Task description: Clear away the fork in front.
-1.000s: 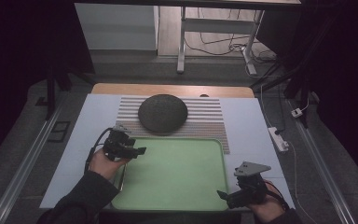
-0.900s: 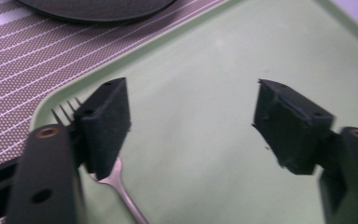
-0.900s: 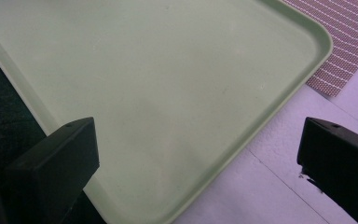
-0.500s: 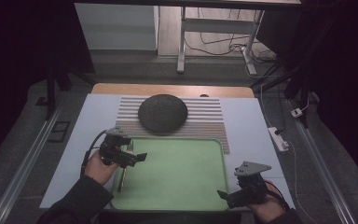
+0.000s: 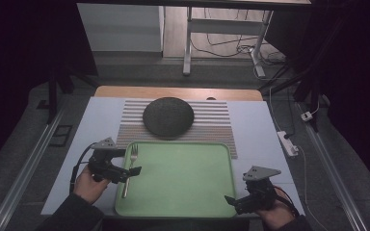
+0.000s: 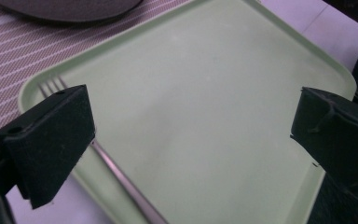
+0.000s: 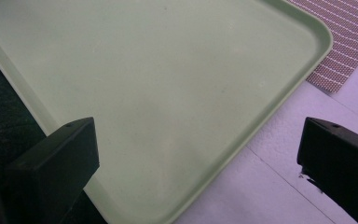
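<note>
Lying on one green tray (image 5: 183, 178) — one fork (image 5: 129, 168); both tongs (image 5: 125, 171) (image 5: 232, 202) gape, released.

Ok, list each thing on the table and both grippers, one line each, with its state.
fork: lying flat along the tray's left edge, tines toward the plate, not gripped.
tray: flat on the table, bare except for the fork.
plate: on the striped mat, nothing on it.
left gripper: open, by the fork.
right gripper: open, at the tray's near right corner.
</note>
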Available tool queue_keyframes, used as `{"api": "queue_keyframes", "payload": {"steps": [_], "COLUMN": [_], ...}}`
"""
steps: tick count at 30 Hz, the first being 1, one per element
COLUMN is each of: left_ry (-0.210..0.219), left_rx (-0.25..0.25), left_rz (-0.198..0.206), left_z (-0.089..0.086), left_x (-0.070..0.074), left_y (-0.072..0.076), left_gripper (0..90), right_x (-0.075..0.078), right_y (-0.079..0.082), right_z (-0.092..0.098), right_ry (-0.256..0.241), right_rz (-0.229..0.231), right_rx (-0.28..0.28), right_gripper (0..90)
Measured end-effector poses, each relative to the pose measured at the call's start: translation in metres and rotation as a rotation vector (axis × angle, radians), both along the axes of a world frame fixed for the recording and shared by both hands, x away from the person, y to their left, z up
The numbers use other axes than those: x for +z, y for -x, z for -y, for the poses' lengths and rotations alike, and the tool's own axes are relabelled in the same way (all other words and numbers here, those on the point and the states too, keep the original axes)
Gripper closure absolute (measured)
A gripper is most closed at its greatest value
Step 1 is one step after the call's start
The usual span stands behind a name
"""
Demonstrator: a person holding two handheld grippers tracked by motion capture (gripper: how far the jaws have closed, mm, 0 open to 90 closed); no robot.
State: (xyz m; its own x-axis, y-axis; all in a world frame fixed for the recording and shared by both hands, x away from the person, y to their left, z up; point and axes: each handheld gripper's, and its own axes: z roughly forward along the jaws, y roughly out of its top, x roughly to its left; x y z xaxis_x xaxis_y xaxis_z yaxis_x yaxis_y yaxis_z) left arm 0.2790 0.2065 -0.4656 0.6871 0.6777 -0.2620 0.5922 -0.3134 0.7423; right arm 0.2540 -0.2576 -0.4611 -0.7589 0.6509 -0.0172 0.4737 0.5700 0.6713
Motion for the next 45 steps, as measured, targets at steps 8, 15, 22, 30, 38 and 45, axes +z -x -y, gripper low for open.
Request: {"api": "queue_keyframes", "payload": {"steps": [8,15,22,30,38,45], "left_ry": [-0.01,0.015,0.043,0.054,0.08,0.045], "left_rx": [0.036,0.061,0.097,0.135,0.164,0.182], "left_rz": [0.023,0.02,0.025,0.026,0.01,0.005], "left_z": [-0.017,-0.032,-0.048,-0.063,-0.075,-0.077], "left_x": [0.001,0.0,0.0,-0.002,-0.008,-0.01], "left_y": [0.024,0.04,0.055,0.069,0.081,0.085], "left_gripper": [0.0,0.0,0.0,0.0,0.0,0.0], "right_x": [0.0,0.0,0.0,0.0,0.0,0.0], "right_y": [-0.001,-0.001,-0.001,-0.001,-0.002,-0.002], "right_z": [0.0,0.0,0.0,0.0,0.001,0.001], "right_ry": [-0.006,-0.005,-0.005,-0.009,-0.009,-0.011], "right_rz": [-0.008,-0.009,-0.011,-0.01,-0.01,-0.014], "right_rx": [-0.005,-0.003,-0.003,-0.006,-0.006,-0.008], "right_gripper": [0.0,0.0,0.0,0.0,0.0,0.0]}}
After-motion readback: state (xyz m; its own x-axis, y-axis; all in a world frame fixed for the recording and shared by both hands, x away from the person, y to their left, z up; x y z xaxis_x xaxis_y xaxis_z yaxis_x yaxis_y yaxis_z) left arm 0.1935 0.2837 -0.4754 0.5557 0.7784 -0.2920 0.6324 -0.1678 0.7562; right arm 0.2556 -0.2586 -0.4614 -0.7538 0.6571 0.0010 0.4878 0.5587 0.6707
